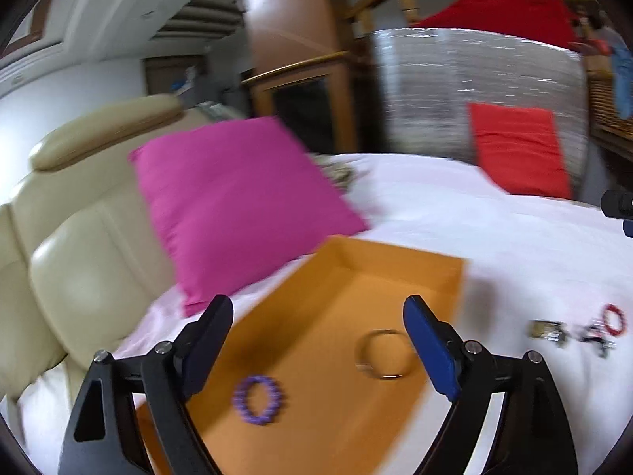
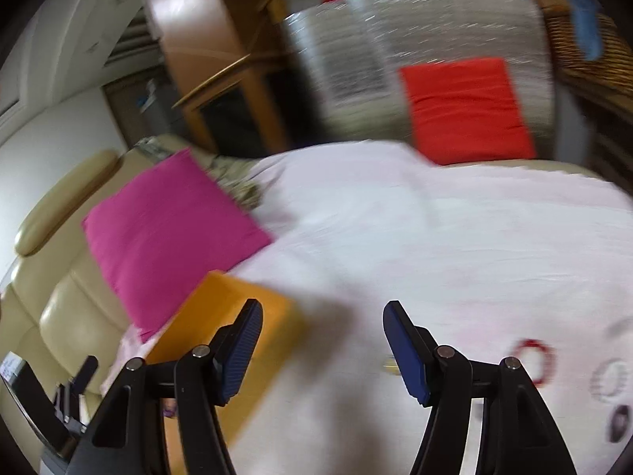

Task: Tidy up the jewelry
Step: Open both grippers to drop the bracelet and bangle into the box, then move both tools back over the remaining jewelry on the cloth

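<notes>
In the left wrist view, the left gripper [image 1: 318, 340] hangs above an orange box [image 1: 399, 265], tilted down toward it, its jaws spread wide with nothing between them. The box lies open on a white sheet [image 1: 494, 229]. Inside it, a purple bead bracelet [image 1: 259, 399] rests near the left finger, and a thin metal bangle [image 1: 385, 354] lies just beside the right finger. To the right, on the sheet and well apart from the box, sits a blurred cluster of jewelry [image 1: 554, 330] with a red bead bracelet [image 1: 613, 318] at its far right. A pink cushion [image 1: 237, 206] leans against a cream sofa [image 1: 79, 261] at the left.

In the right wrist view, the right gripper [image 2: 320, 344] hovers over the sheet [image 2: 435, 237], its jaws likewise wide apart and holding nothing. The orange box [image 2: 237, 308] lies behind its left finger. The red bead bracelet [image 2: 534, 362] is at the right, with two blurred pale rings [image 2: 609, 380] further right.
</notes>
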Demonstrator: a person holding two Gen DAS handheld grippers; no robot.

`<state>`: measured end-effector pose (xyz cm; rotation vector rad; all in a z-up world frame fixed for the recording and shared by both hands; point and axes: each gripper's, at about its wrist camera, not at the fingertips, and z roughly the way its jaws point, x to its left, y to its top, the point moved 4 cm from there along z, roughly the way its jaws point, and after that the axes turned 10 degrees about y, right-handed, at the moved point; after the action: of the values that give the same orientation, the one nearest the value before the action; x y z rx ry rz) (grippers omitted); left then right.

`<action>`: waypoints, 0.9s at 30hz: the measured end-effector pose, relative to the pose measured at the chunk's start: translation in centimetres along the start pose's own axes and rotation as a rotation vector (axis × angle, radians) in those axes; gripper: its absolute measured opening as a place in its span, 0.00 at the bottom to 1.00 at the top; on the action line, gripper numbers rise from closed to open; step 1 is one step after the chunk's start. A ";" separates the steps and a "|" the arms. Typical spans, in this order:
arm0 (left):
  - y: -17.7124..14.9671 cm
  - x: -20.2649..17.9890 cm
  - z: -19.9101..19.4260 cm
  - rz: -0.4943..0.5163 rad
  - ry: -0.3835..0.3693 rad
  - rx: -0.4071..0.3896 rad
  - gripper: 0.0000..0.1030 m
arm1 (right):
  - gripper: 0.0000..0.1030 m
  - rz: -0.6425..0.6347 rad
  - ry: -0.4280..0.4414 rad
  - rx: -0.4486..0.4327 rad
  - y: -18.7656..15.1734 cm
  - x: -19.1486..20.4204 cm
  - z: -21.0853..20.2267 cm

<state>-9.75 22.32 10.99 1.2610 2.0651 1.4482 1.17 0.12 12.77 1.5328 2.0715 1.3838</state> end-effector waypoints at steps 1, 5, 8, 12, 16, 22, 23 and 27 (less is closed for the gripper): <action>0.1 -1.1 -0.6 0.008 -0.040 -0.005 0.87 | 0.66 0.005 -0.024 -0.011 -0.1 -1.3 -1.1; 0.3 -4.4 -2.2 0.048 -0.092 -0.036 0.90 | 0.66 0.066 -0.084 -0.042 -0.9 -6.2 -4.6; 0.2 -6.6 -2.6 0.071 -0.121 -0.031 0.90 | 0.66 0.103 -0.115 -0.039 -1.8 -9.1 -5.8; -0.1 -9.3 -3.2 0.100 -0.156 0.000 0.90 | 0.66 0.165 -0.119 -0.025 -2.9 -12.0 -6.3; -0.3 -11.7 -3.4 0.132 -0.164 0.013 0.90 | 0.66 0.186 -0.111 -0.008 -3.6 -14.0 -6.6; -0.7 -14.1 -3.5 0.157 -0.182 0.027 0.90 | 0.66 0.202 -0.106 0.030 -4.5 -15.6 -5.9; -0.7 -14.3 -3.5 0.159 -0.185 0.028 0.90 | 0.66 0.200 -0.110 0.035 -4.7 -15.7 -5.8; -0.7 -15.3 -3.6 0.161 -0.198 0.034 0.90 | 0.66 0.203 -0.112 0.043 -4.9 -16.4 -5.7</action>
<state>-4.00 7.91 8.65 1.5484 1.9033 1.2973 1.52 -16.76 6.42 1.8382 1.9366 1.2914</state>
